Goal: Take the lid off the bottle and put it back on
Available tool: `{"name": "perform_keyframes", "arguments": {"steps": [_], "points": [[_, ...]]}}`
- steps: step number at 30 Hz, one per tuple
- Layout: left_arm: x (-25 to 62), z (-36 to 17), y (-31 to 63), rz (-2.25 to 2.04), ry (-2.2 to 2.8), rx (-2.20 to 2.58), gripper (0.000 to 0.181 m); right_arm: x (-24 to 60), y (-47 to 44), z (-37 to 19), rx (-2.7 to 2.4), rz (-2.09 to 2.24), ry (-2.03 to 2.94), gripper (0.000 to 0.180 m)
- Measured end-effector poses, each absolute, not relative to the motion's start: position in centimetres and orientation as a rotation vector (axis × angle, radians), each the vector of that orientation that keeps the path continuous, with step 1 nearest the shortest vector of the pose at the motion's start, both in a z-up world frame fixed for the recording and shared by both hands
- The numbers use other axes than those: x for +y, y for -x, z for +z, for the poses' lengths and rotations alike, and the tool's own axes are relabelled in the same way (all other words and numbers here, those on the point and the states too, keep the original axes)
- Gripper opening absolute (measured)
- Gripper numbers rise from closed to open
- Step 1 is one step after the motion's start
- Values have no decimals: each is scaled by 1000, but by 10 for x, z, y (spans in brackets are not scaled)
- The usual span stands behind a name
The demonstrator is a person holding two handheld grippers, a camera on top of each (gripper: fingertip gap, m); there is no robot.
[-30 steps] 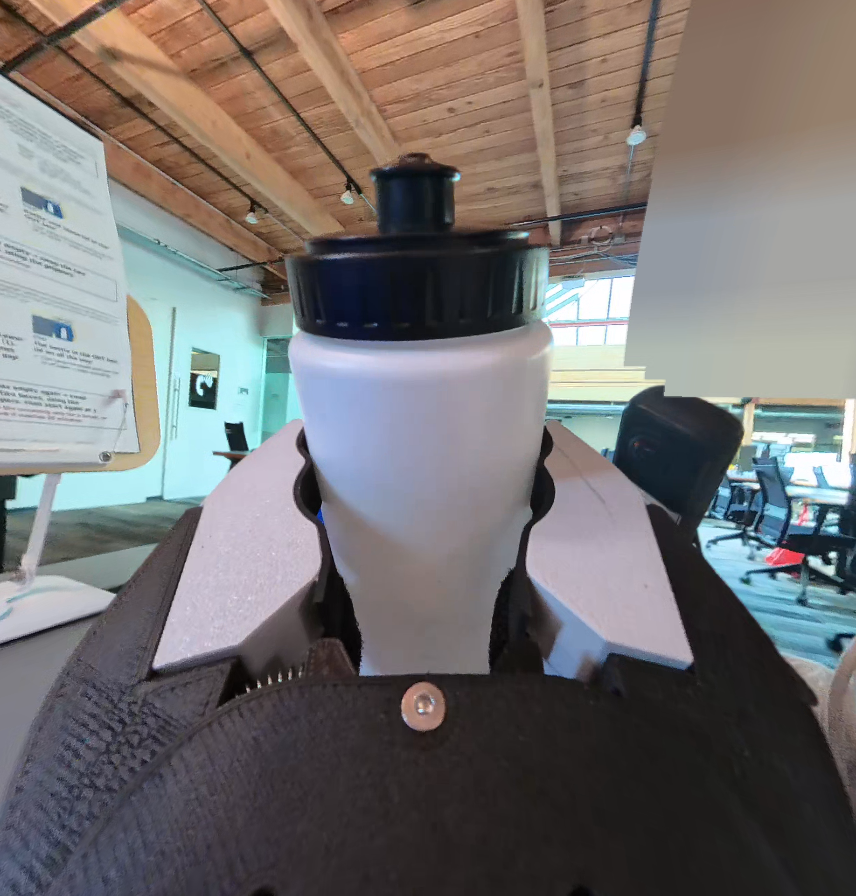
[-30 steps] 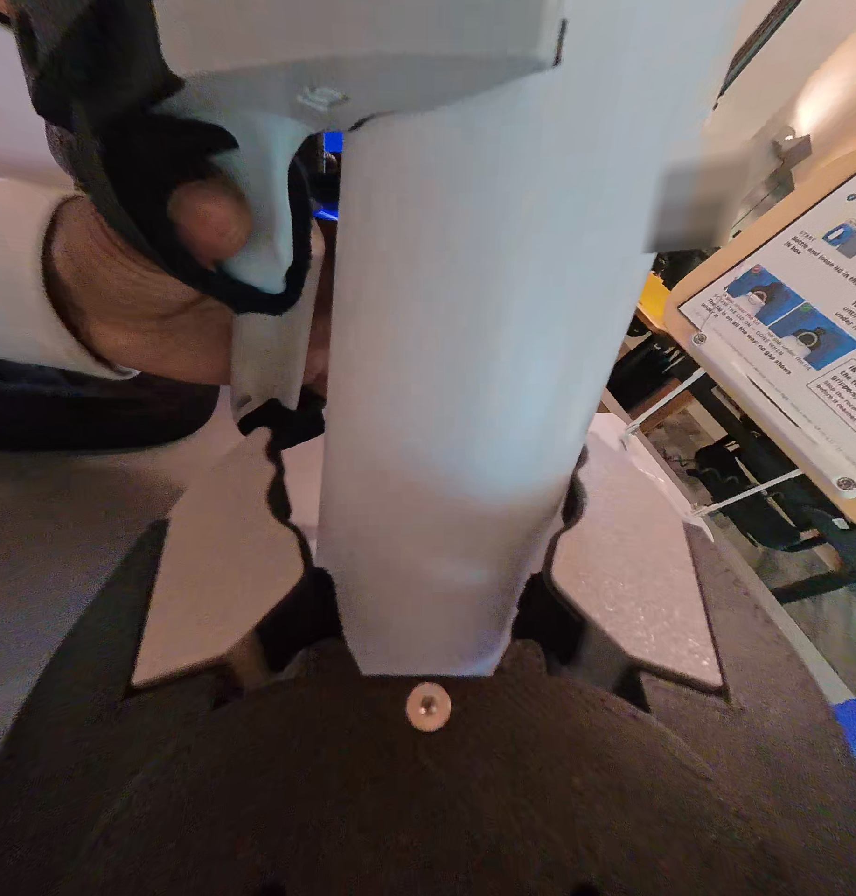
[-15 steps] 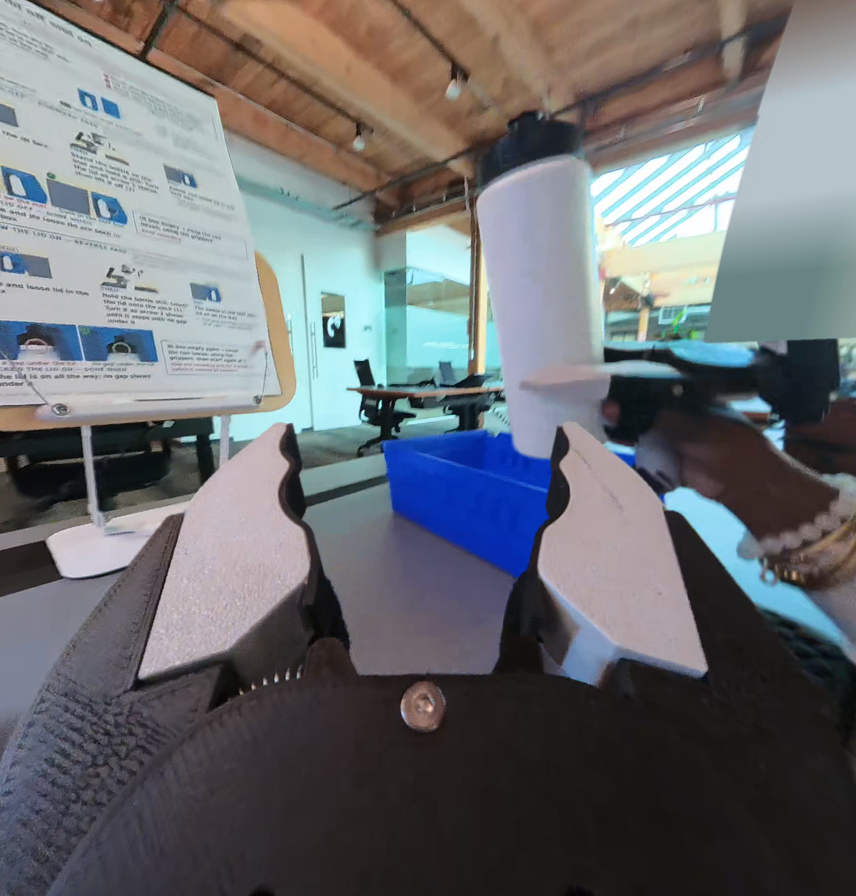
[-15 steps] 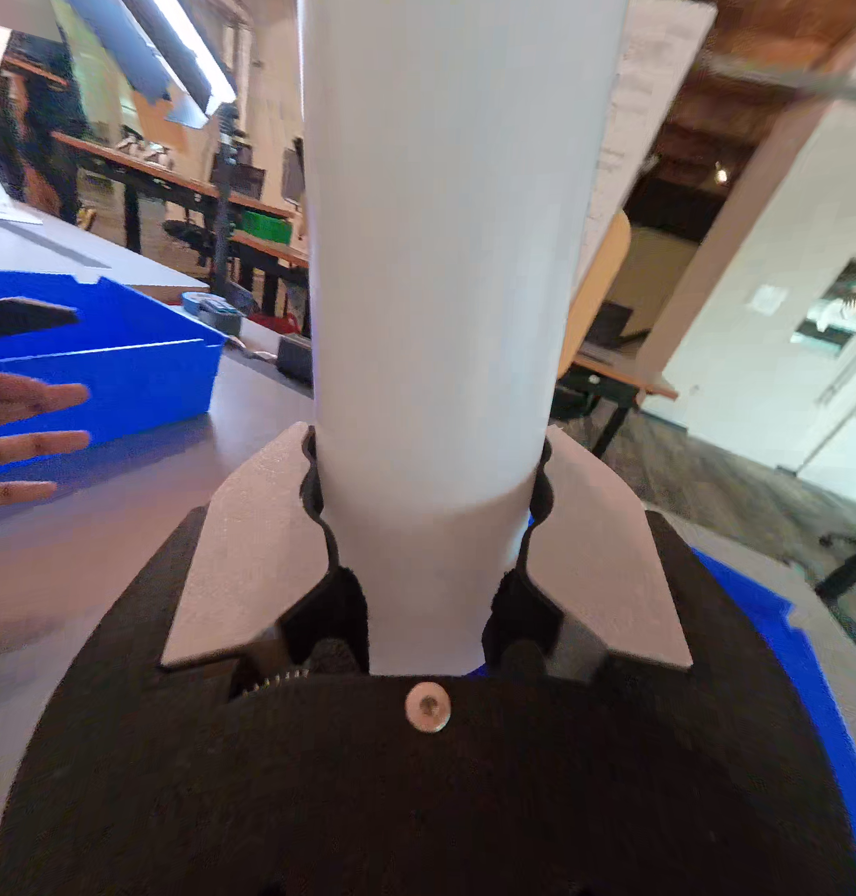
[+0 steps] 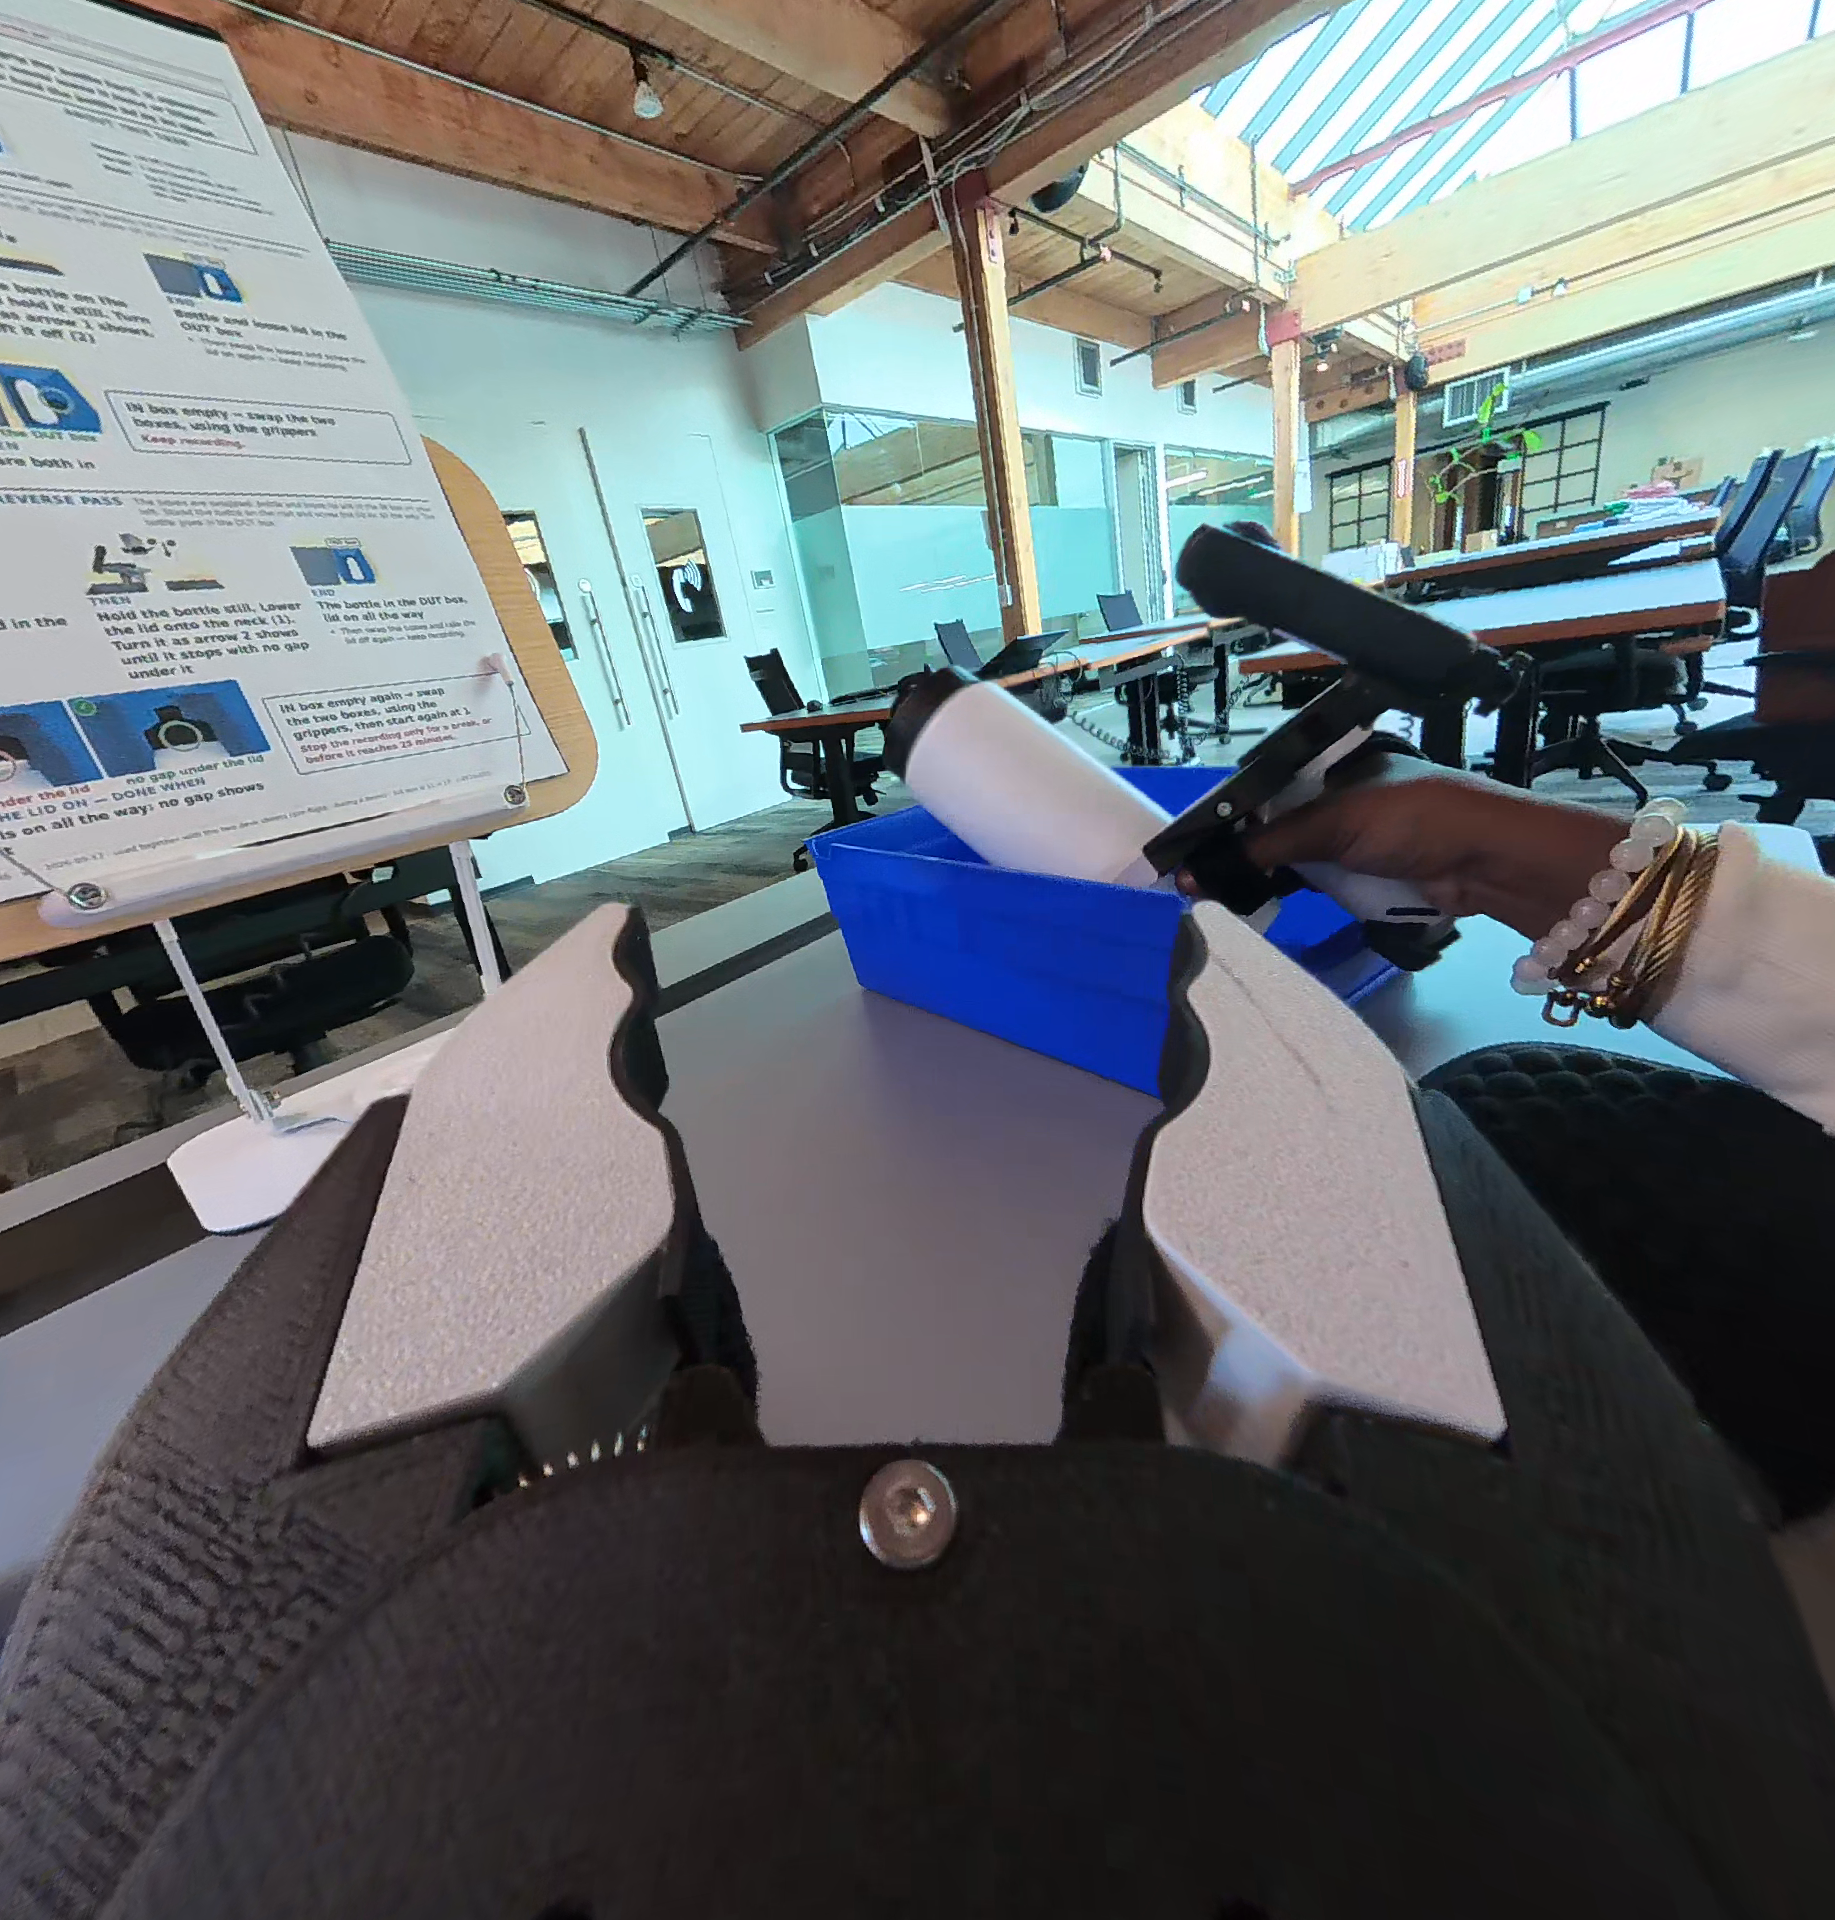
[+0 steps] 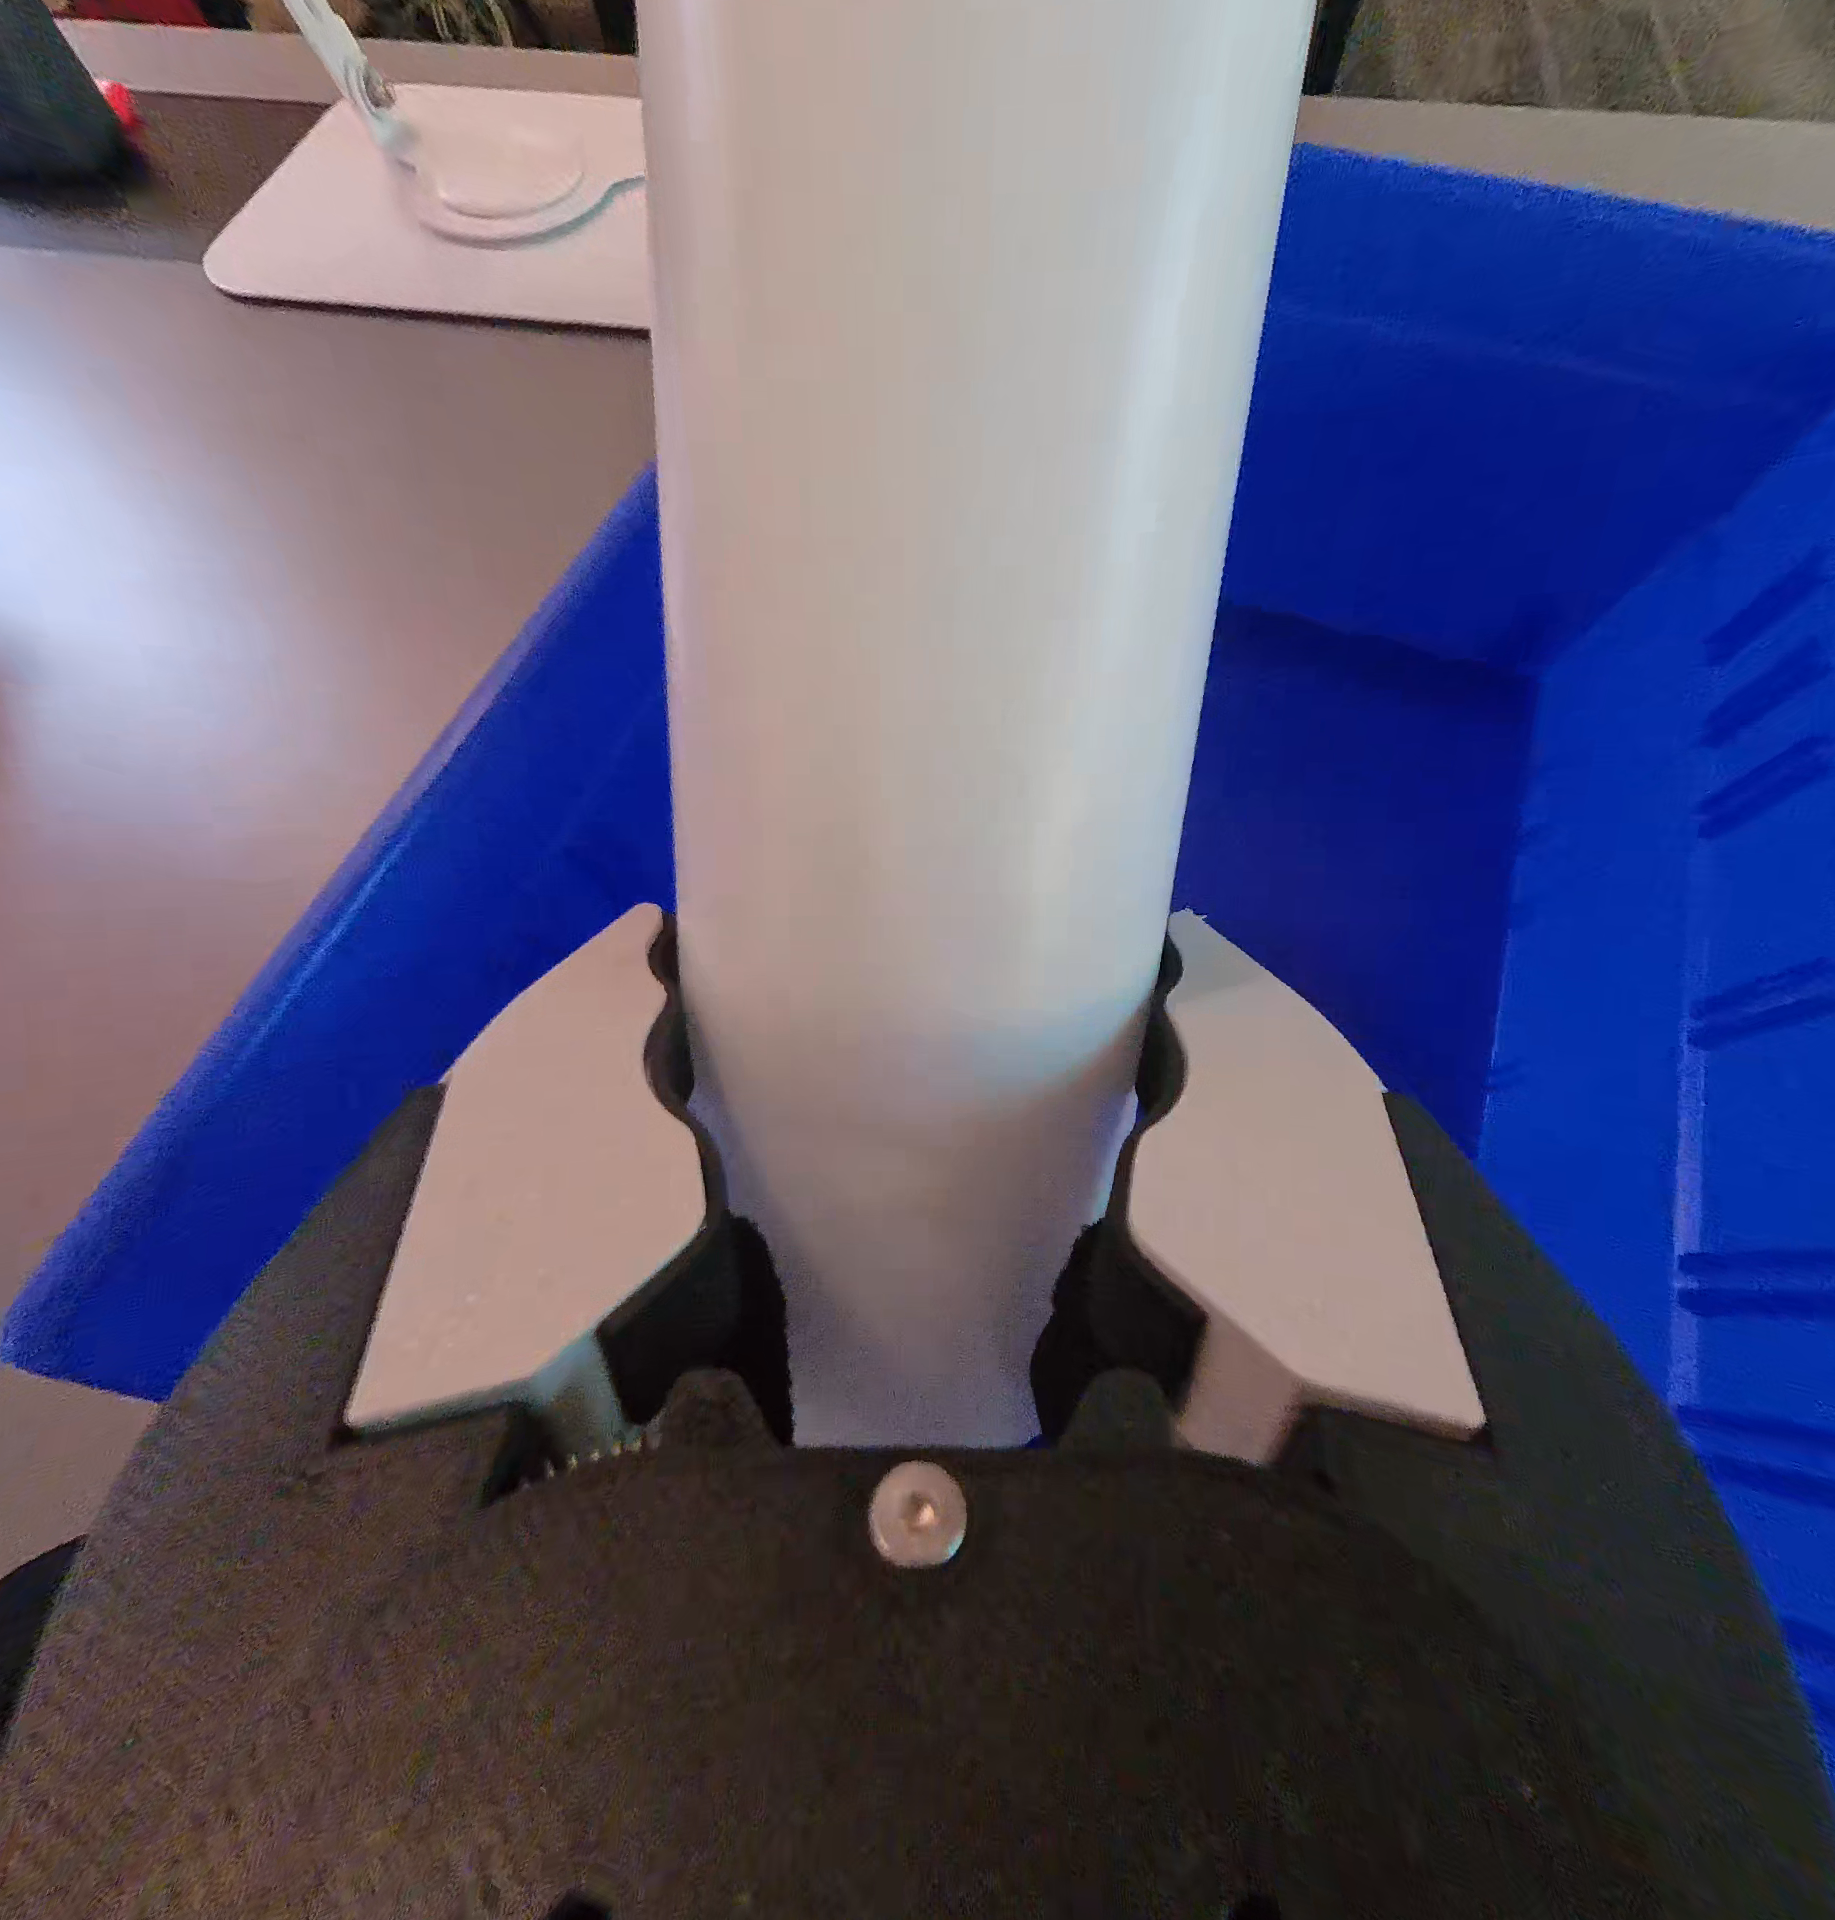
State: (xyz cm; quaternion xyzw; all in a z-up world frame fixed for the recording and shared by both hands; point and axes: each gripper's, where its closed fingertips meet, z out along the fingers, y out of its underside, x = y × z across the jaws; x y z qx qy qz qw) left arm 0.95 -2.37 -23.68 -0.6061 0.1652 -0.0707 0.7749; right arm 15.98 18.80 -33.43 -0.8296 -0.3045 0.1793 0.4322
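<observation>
left to right: instruction board [image 5: 196, 499] on its stand, then our left tongs [image 5: 908, 1174] wide apart and empty over the grey worktop [image 5: 892, 1143]; a second ago they clamped the bottle just under the lid, so they've let go. right of that, the blue bin [image 5: 996, 956], and over it our right tongs [image 6: 918, 1122] gripping the white bottle [image 6: 944, 520] near its base, now tipped lid-first toward the bin, not upright as before. black lid [image 5: 911, 712] looks on. we judge the cycle done, bottle about to be dropped in the bin.
</observation>
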Motion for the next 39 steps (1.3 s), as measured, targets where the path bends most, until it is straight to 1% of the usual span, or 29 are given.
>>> {"name": "perform_keyframes", "arguments": {"steps": [3,23,39], "points": [[-23,-240,-12,-160,1329,372,94,189,-161,-345,-772,428,2114,85],[-22,-243,-15,-152,1340,394,94,200,-167,-352,-611,512,2226,85],[-22,-243,-16,-151,1338,401,94,193,-166,-362,-675,428,2264,81]]}}
